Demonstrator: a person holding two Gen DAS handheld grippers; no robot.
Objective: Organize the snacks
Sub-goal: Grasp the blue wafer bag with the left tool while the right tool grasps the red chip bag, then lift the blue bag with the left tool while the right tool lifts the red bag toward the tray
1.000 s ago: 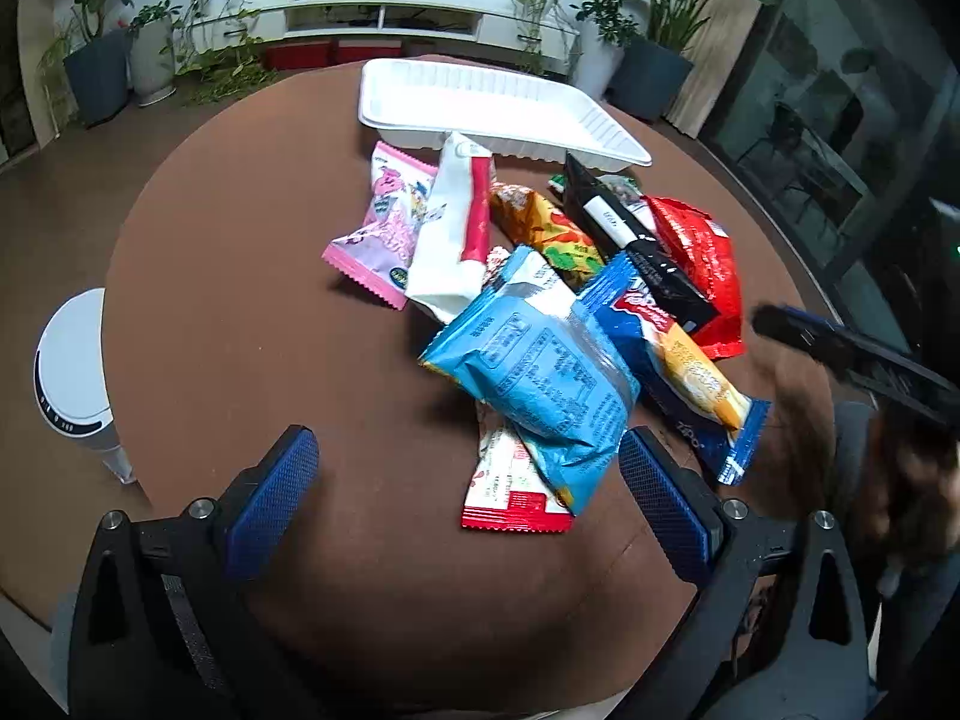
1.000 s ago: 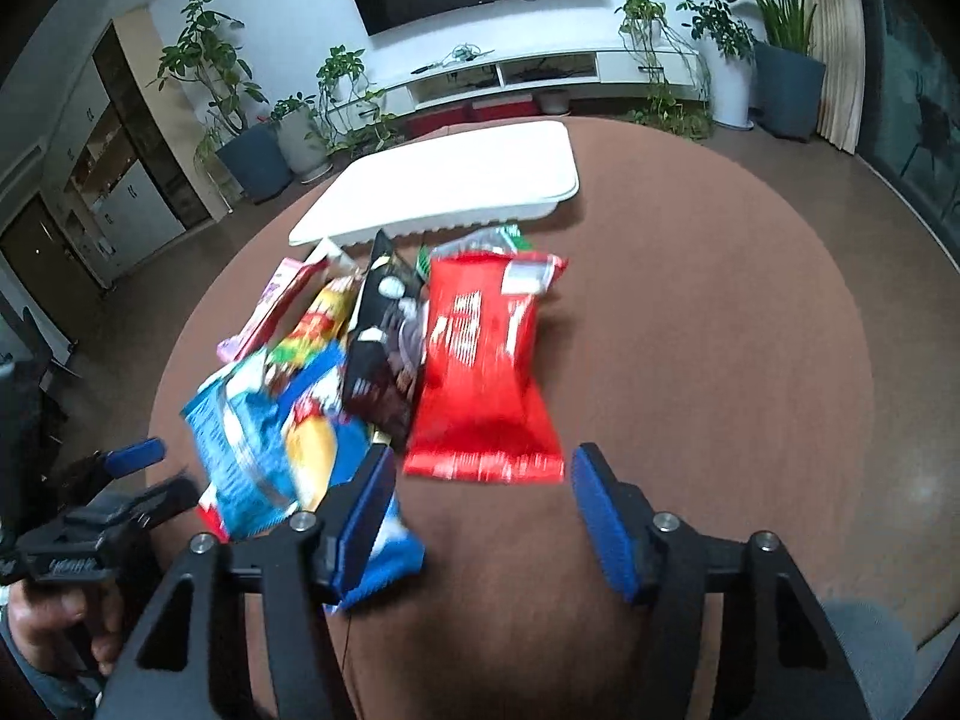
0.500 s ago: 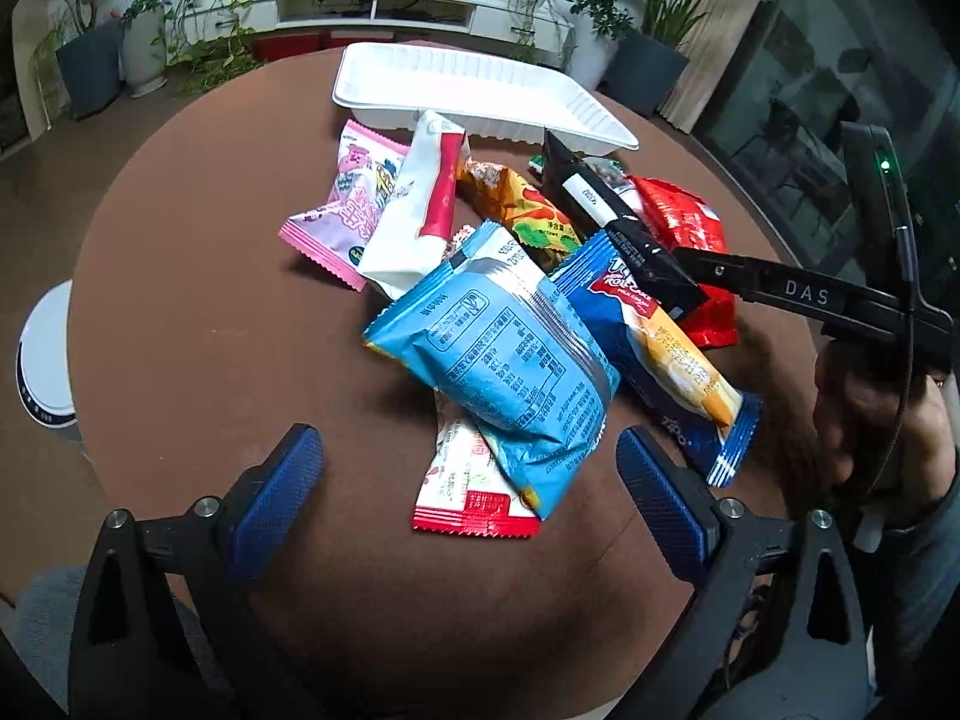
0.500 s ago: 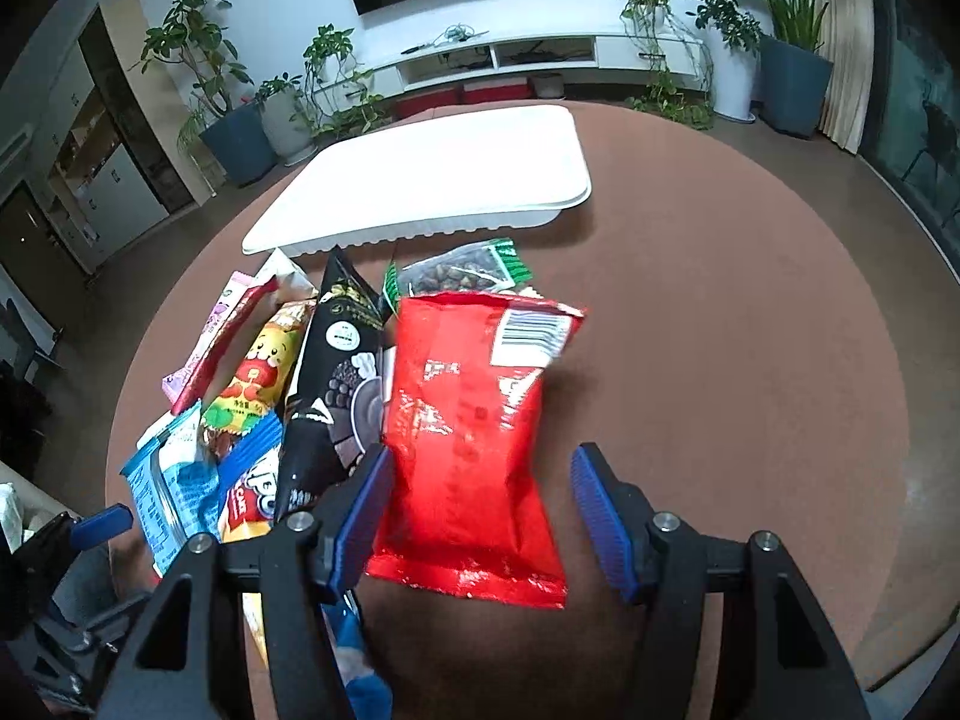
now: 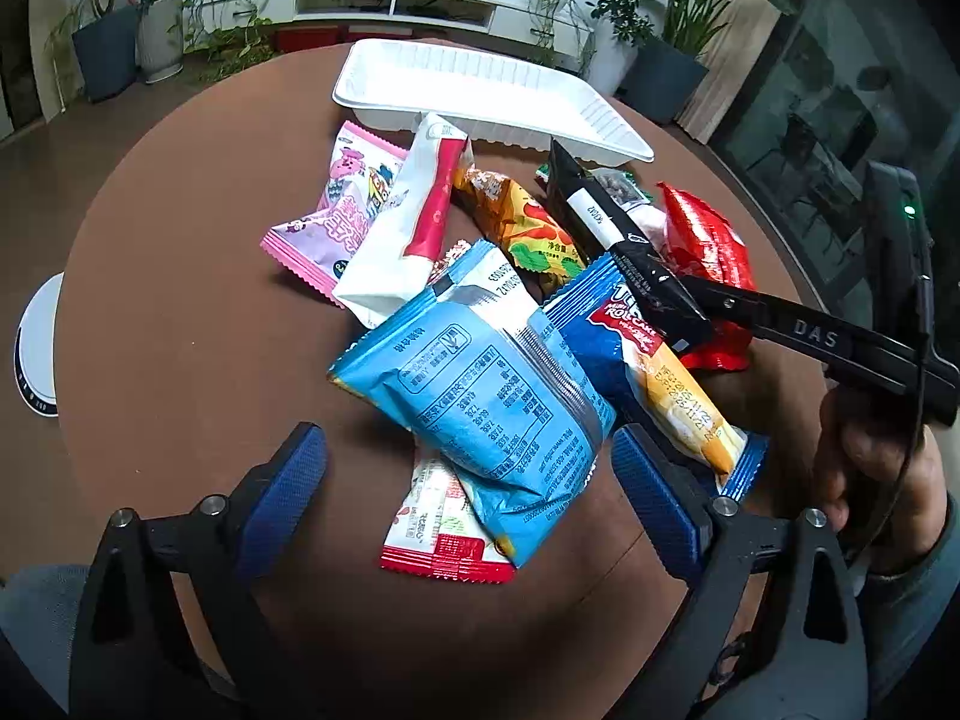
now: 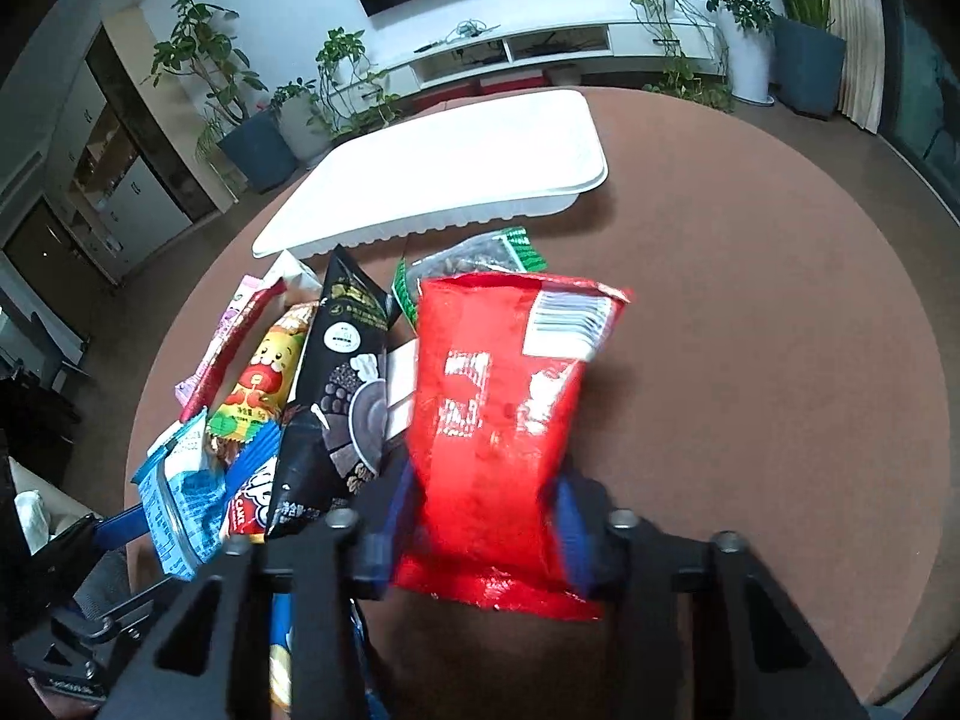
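A pile of snack packets lies on the round brown table (image 5: 180,324). My right gripper (image 6: 483,531) is closed on the near end of the red packet (image 6: 498,408), which also shows in the left wrist view (image 5: 708,246). My left gripper (image 5: 468,480) is open, its fingers either side of the light blue packet (image 5: 480,378), apart from it. A white tray (image 5: 480,96) stands empty at the far side, also in the right wrist view (image 6: 456,162).
Around the pile lie a pink packet (image 5: 342,210), a white-red packet (image 5: 408,228), an orange packet (image 5: 522,228), a black packet (image 6: 342,384) and a dark blue roll-cake packet (image 5: 654,372). A white round stool (image 5: 36,348) stands left of the table.
My right gripper moved forward over the red packet's near end and closed on it. My left gripper moved slightly nearer the light blue packet and stayed open.
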